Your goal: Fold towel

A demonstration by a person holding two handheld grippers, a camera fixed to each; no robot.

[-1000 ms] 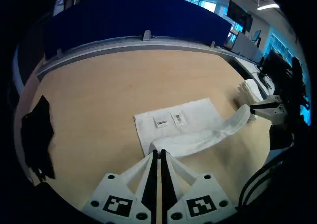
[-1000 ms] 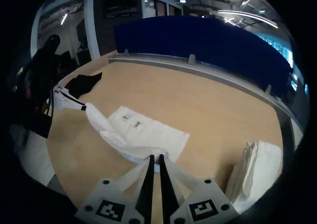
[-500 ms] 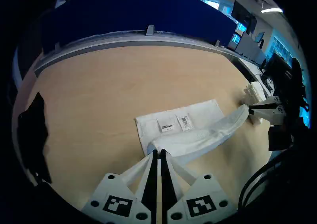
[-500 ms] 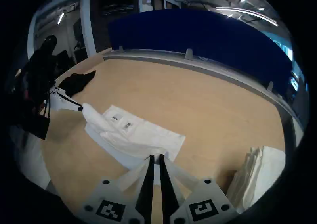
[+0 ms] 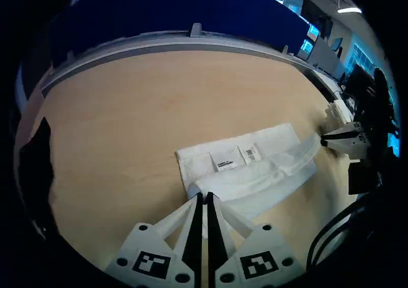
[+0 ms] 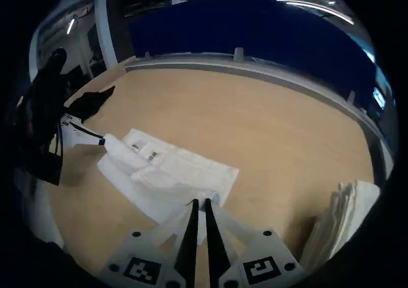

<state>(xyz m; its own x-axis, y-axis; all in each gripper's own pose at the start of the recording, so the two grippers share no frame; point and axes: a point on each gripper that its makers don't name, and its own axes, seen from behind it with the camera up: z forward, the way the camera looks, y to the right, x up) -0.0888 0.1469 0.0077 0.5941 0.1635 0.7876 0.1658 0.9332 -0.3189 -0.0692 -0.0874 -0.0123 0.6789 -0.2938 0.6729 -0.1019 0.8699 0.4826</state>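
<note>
A white towel (image 5: 245, 168) lies partly folded on the wooden table, its labels facing up. My left gripper (image 5: 202, 199) is shut on the towel's near corner, holding it just above the table. In the right gripper view the same towel (image 6: 168, 173) spreads ahead, and my right gripper (image 6: 200, 204) is shut on its other near corner. The right gripper (image 5: 326, 137) also appears at the far right of the left gripper view, pinching the towel's edge. The left gripper (image 6: 102, 141) shows at the left of the right gripper view, gripping the lifted fold.
A black cloth (image 5: 33, 171) lies at the table's left edge, also seen as the black cloth (image 6: 89, 102) in the right gripper view. A stack of folded white towels (image 6: 347, 211) stands at the right. A blue partition (image 5: 168, 7) runs along the back.
Both grippers have carried the lifted towel edge forward over the flat part. The fold now covers more of the towel and lies lower and flatter.
</note>
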